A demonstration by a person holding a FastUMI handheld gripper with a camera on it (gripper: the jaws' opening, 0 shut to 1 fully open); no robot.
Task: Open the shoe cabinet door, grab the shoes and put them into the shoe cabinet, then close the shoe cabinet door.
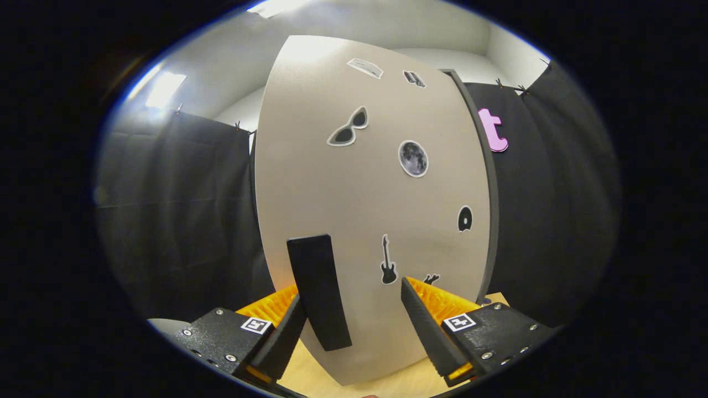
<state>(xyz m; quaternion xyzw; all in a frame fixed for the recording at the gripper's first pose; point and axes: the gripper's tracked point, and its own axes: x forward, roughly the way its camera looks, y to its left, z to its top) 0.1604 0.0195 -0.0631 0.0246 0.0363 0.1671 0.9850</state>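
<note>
Facing the stickered door (365, 182), tool (354, 318) open around handle (319, 290).

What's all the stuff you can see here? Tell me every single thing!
cabinet door: one, beige with a dark edge, standing just ahead of the fingers
door handle: one, black, low on the door, between the fingers and close to the left one
stickers: about eight, black, grey and white (sunglasses, moon, guitar, disc and others), scattered over the door
floor: one, light wood, under the door
walls and ceiling: white, above the door
ceiling lights: two, bright white, up beyond the door
hand-held gripper: one, fingers open, either side of the handle, not pressing it
</note>
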